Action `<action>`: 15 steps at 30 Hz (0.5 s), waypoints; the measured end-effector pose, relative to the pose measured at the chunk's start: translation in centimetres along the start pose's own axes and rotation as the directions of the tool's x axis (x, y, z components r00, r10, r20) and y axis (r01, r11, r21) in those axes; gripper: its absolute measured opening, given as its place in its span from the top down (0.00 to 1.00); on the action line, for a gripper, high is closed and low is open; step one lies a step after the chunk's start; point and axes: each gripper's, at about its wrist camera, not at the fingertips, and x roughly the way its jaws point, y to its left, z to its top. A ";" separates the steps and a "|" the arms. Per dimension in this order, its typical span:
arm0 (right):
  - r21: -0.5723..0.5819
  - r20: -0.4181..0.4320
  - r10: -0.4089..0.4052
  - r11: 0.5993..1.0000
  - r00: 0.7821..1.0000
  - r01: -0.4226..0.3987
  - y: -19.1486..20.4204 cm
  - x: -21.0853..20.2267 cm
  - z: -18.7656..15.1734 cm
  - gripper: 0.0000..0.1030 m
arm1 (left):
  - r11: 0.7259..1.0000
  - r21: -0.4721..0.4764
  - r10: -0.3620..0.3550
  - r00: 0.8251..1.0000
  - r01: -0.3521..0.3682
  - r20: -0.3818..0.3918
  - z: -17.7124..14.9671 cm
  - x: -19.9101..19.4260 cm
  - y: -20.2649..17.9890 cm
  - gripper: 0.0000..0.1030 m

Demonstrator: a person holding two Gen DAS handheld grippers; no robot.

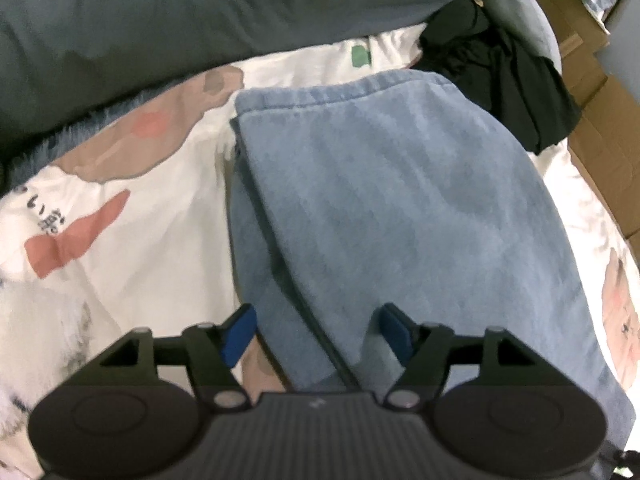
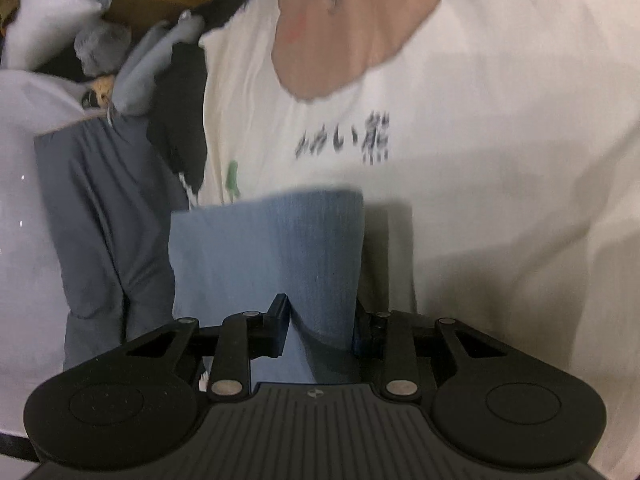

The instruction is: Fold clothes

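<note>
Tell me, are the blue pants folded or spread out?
Folded. The blue pants lie doubled, one layer's edge stacked over another, waistband at the far end, on the printed sheet.

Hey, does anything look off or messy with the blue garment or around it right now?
The light blue garment lies fairly flat, but its left layers don't line up: a lower layer sticks out. A black garment sits crumpled beyond it on the printed sheet.

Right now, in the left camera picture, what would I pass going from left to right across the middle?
White cartoon bedsheet → folded blue pants → black clothes → cardboard boxes.
</note>
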 end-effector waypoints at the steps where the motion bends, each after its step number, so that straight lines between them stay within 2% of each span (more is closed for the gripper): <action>1: 0.005 -0.008 0.014 1.000 1.000 -0.014 0.0 0.1 -0.2 0.70 | 1.000 -0.006 -0.012 1.000 0.012 -0.008 -0.1 0.0 0.2 0.33; 6: -0.004 -0.051 0.018 1.000 0.999 -0.018 0.2 1.0 -0.9 0.71 | 0.998 -0.027 -0.053 0.998 0.052 -0.028 -0.5 0.3 0.7 0.33; 7: -0.003 -0.051 0.012 1.000 0.999 -0.012 0.2 1.1 -0.9 0.75 | 0.997 -0.042 -0.058 0.998 0.057 -0.033 -0.5 0.5 0.9 0.32; 8: -0.008 -0.046 -0.003 1.000 0.999 0.003 0.2 1.0 -0.9 0.89 | 0.996 -0.058 -0.063 0.997 0.061 -0.037 -0.5 0.6 1.0 0.33; 10: -0.045 -0.024 -0.006 0.999 1.000 0.005 0.8 0.7 -1.1 0.93 | 0.997 -0.042 -0.072 0.997 0.071 -0.027 -0.6 0.6 0.6 0.48; 12: -0.074 -0.006 0.004 0.997 1.000 -0.005 1.7 0.2 -1.4 0.94 | 0.998 -0.007 -0.067 0.998 0.067 -0.018 -0.7 0.3 -0.2 0.56; 15: -0.098 0.019 0.038 0.994 0.999 -0.036 3.3 -0.8 -1.3 0.94 | 0.997 -0.038 -0.069 0.997 0.068 -0.032 -0.4 0.1 -0.4 0.62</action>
